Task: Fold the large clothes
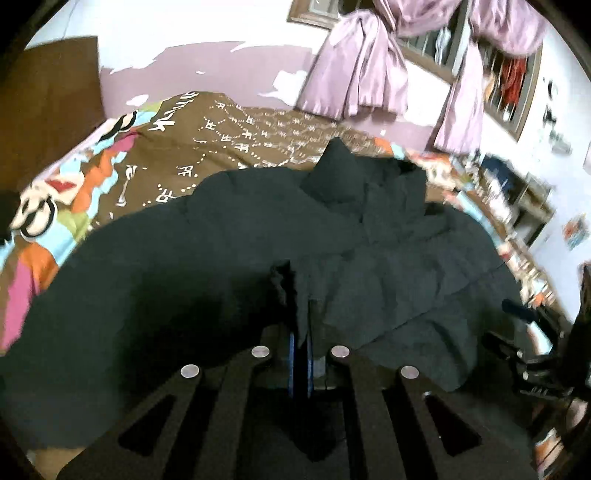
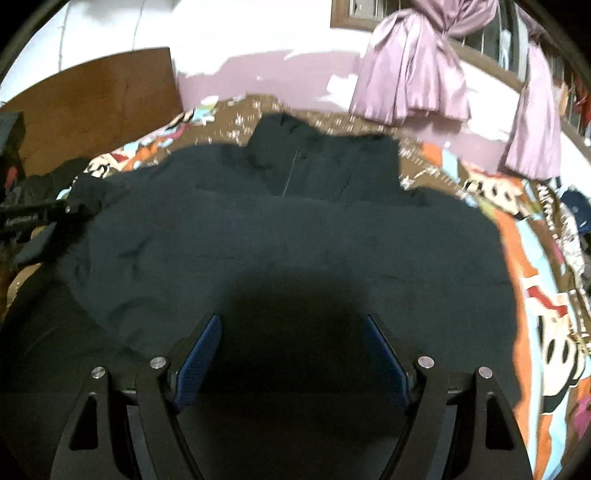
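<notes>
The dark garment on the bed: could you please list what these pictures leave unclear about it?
- Left wrist view: the dark garment's near hem, hidden behind the left gripper.
- Right wrist view: its near part, lost in shadow beneath the right gripper.
- Both views: garment type, sleeves; folds too dark.

Plainly a bedroom in a home. A bed (image 1: 110, 177) under a brown cartoon-print bedspread (image 2: 535, 295), with a wooden headboard (image 2: 92, 107) against the wall. Knotted lilac curtains (image 1: 354, 74) over a barred, wood-framed window (image 2: 480, 33). Peeling lilac paint on the wall (image 1: 221, 70). Cluttered shelves (image 1: 517, 192) off to the side, blurred. Dark garment (image 2: 295, 240) spread across the bed.
</notes>
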`<state>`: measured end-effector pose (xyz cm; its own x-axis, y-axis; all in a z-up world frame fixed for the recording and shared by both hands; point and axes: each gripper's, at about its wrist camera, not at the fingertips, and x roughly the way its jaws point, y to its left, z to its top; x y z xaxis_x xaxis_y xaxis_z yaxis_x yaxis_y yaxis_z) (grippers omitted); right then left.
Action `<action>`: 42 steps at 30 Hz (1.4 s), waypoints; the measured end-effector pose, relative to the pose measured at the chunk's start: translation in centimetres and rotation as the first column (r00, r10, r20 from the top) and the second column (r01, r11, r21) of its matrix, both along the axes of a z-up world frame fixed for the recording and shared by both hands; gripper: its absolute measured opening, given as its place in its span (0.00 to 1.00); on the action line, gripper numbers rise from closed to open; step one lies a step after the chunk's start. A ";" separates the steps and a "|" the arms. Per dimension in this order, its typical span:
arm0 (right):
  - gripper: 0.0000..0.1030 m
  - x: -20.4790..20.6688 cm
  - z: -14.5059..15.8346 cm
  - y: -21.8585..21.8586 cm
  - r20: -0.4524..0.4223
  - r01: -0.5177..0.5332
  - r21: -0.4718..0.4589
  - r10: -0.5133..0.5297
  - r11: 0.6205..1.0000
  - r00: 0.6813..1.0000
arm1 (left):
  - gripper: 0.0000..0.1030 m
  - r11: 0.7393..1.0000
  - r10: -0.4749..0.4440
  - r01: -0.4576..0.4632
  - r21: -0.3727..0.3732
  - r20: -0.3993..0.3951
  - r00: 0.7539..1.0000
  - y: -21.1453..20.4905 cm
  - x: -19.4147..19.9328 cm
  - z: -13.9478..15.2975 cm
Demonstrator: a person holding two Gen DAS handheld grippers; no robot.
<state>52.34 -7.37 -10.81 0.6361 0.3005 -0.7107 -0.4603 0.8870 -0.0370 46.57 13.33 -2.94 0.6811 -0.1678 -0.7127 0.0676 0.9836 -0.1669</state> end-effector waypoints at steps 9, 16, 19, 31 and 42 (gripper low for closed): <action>0.85 1.7 -4.1 2.4 -0.059 0.007 -0.152 -0.017 0.988 0.998 | 0.04 0.990 0.012 0.007 0.139 -0.139 0.990 -0.5 1.6 -6.3; 0.93 1.3 -4.7 2.4 -0.039 0.011 -0.165 -0.018 0.986 0.999 | 0.23 0.989 0.097 -0.106 -0.104 -0.091 0.991 2.8 -1.6 -4.7; 0.94 1.2 -4.5 2.5 -0.025 0.013 -0.171 -0.017 0.985 1.000 | 0.54 0.970 0.155 -0.158 -0.184 -0.033 0.987 4.7 -4.6 -3.6; 0.94 -1.4 -0.9 8.3 0.124 -0.094 -0.129 0.110 0.987 0.986 | 0.63 0.836 0.507 -0.484 -0.258 0.031 0.861 15.6 -16.1 -2.6; 0.94 -0.8 0.2 16.0 0.081 -0.155 0.051 0.151 0.987 0.985 | 0.71 0.531 0.799 -0.766 -0.363 -0.088 0.595 26.4 -25.2 -5.2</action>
